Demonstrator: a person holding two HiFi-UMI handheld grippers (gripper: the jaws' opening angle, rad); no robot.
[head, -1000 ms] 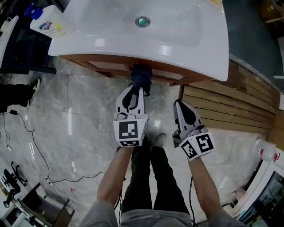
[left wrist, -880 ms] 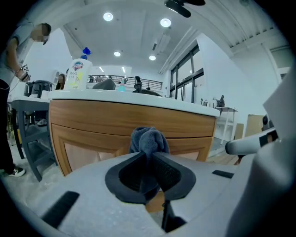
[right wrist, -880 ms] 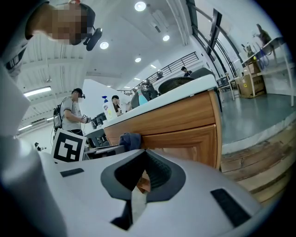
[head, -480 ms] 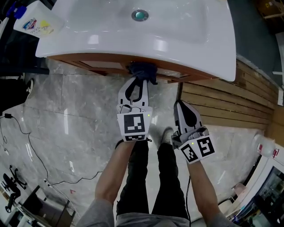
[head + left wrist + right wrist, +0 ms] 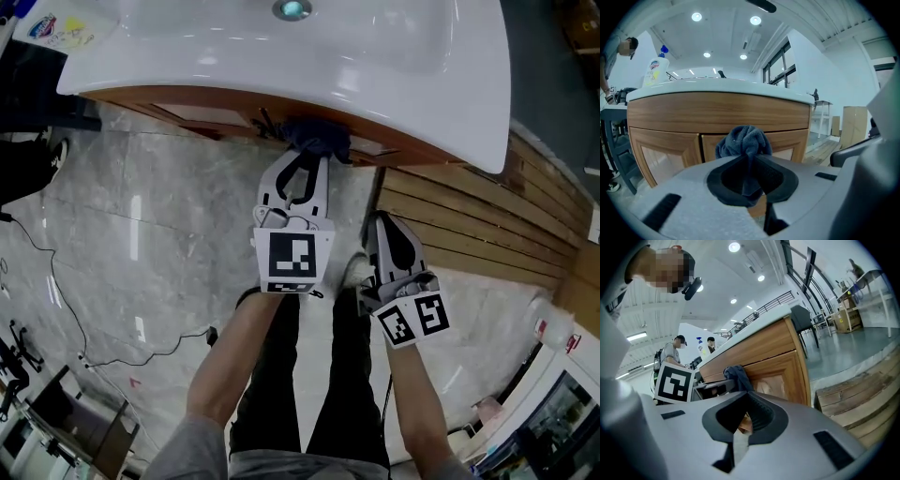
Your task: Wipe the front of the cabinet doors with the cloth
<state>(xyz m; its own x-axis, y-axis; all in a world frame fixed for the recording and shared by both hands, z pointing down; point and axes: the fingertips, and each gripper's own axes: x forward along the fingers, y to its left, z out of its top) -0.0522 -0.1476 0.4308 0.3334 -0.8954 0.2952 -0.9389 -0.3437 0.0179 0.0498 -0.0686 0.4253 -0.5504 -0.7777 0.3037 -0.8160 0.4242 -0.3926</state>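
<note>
I'm sliding the left gripper (image 5: 304, 159), clamped on the cloth (image 5: 319, 137), rightward along the cabinet doors (image 5: 665, 152). Wiping is progressing. The right gripper (image 5: 386, 225) is idling, closed and empty.

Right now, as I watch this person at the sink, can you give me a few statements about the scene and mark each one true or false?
1. The left gripper is shut on a dark blue cloth. True.
2. The right gripper holds a sponge. False: its jaws are together with nothing between them.
3. The cloth is held up in front of the wooden cabinet doors under the white sink. True.
4. The bottle stands on the floor. False: it is on top of the sink, at one corner.
</note>
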